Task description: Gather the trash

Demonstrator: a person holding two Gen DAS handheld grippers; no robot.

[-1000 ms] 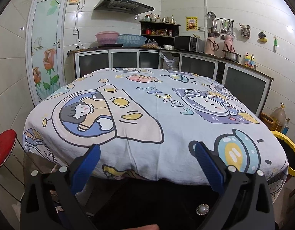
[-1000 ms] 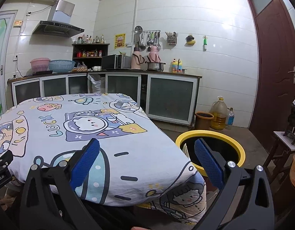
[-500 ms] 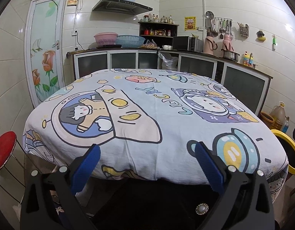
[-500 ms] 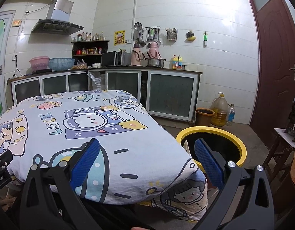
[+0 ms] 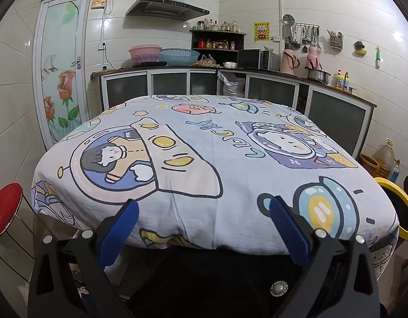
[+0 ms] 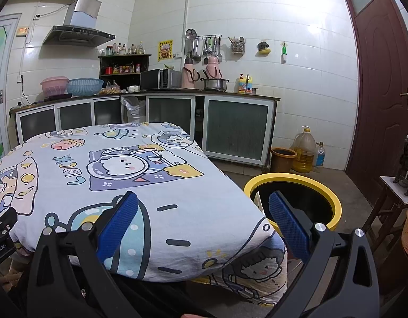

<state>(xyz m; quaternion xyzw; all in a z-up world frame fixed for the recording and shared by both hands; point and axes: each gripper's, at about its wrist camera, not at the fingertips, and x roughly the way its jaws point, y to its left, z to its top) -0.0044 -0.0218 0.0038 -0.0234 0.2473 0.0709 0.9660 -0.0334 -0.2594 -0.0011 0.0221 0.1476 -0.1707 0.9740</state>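
So we're standing at the near edge of the table [image 5: 204, 238], both tools held low in frame and empty. Left gripper [image 5: 201, 228]: jaws wide apart, nothing between them. Right gripper [image 6: 202, 220]: same, spread and holding nothing.

Task item check: we see no trash anywhere on the cartoon tablecloth [image 5: 204, 159] in either view; the cloth reads bare from near edge to far edge. The bin [image 6: 294, 185], black inside with a yellow rim, sits on the floor at the table's right corner, centre-right of the right wrist frame; only a sliver of its rim [image 5: 400, 201] shows at the right edge of the left wrist frame.

Our read: this is either the very start or the very end, and we can't tell which. If anything is left, the next move calls for a scan of floor and stool [image 5: 5, 209], lower left, before committing.

Room: open space above the cloth, nothing to snag. Cloth hangs over the edges, so a low pass could drag it. Right side is tighter: bin, oil jug [image 6: 304, 148], small side table [image 6: 397, 193] at far right.
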